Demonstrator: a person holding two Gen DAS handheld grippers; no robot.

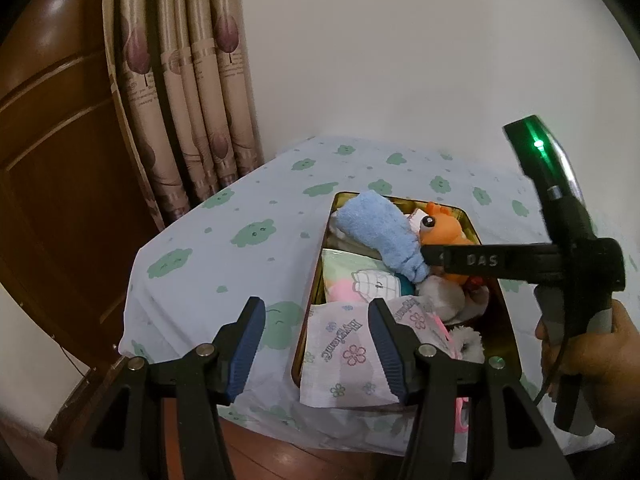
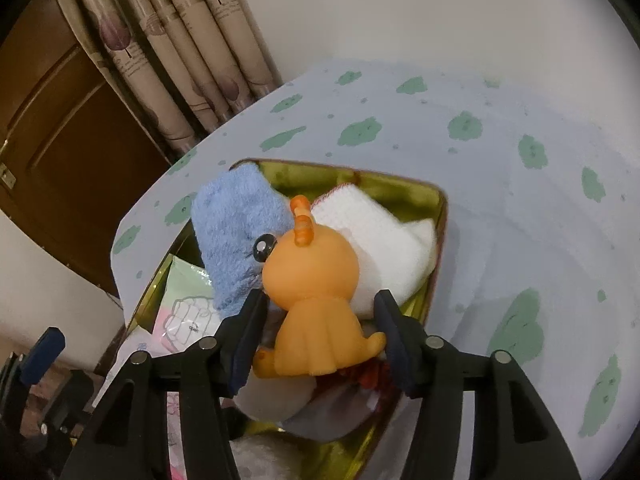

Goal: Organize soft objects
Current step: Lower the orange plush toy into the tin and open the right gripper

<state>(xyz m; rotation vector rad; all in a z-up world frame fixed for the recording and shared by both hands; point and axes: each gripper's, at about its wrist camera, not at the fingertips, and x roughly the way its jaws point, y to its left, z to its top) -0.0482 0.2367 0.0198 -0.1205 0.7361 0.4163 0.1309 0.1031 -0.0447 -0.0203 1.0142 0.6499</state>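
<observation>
**Tin nearly packed, orange toy going in last**

A gold-lined rectangular metal tin sits near the front edge of a worktop draped in a pale cloth printed with green clouds. It is already crowded. A rolled blue terry towel leans across the tin's far left corner, a folded white cloth with a red-stitched hem fills its far right corner, and flat printed packets lie along the left wall. A white tissue pack with flower print hangs over the near rim, not fully inside.

The right gripper has its jaws either side of a soft orange rubber animal toy with striped antennae, which rests on the pile in the tin's middle. The left pad seems to meet the toy's side, but a gap shows at the right pad, so the toy looks set down and released rather than gripped. The left gripper hovers over the near rim with its jaws apart, holding nothing, the tissue pack below and between them.

Most of the sorting appears done. Left to do, by my reading: clear the right jaws off the toy and tuck the overhanging tissue pack inside.
</observation>
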